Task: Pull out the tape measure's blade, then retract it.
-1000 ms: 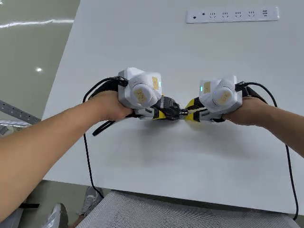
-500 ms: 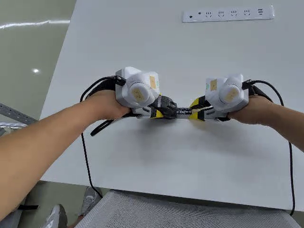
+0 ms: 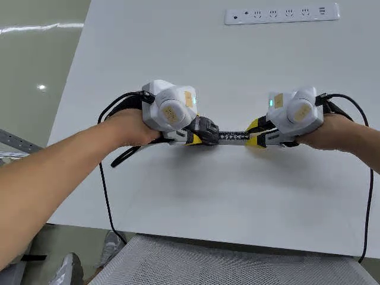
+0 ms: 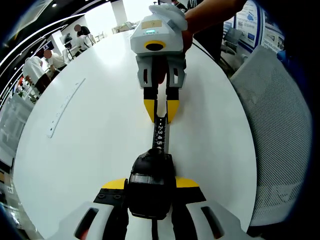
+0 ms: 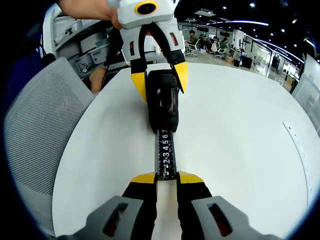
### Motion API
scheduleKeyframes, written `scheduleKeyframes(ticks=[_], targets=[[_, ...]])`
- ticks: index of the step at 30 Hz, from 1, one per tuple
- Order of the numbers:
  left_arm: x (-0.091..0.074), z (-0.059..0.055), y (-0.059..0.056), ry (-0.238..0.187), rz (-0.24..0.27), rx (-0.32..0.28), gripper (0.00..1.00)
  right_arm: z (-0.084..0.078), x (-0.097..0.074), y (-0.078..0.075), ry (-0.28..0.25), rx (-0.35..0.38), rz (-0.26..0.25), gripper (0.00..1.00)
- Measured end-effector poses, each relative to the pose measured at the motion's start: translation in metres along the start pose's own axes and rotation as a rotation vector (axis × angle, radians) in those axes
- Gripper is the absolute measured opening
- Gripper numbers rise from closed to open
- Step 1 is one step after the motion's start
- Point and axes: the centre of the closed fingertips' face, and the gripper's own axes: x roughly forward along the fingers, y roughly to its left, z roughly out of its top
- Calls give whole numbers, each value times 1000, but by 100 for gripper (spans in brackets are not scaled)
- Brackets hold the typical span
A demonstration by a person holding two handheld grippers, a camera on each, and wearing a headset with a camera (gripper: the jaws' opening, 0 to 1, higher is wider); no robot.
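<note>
The tape measure sits mid-frame in the head view, low over the white counter (whether it rests on it is hard to tell). The left gripper has its fingers pinching the black case from both sides. To the right, the right gripper has its fingers pressed together on the tip of the blade. In the right gripper view the yellow fingertips meet over the blade's end. The blade runs straight and level between the two grippers, and only low single-digit numerals show on it. The pull-out therefore looks begun but barely advanced, with just a short stretch clear of the case. Most of the draw seems to be left, and the whole retraction after it. A power strip lies at the upper right, well apart from the work.
</note>
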Motion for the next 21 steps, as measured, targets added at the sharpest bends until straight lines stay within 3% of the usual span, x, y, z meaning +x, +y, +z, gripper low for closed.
scheduleKeyframes(ticks=[21], targets=[[0,0,-1,4,2,4,29,-24,-22,-1,-4,46,-13,10]])
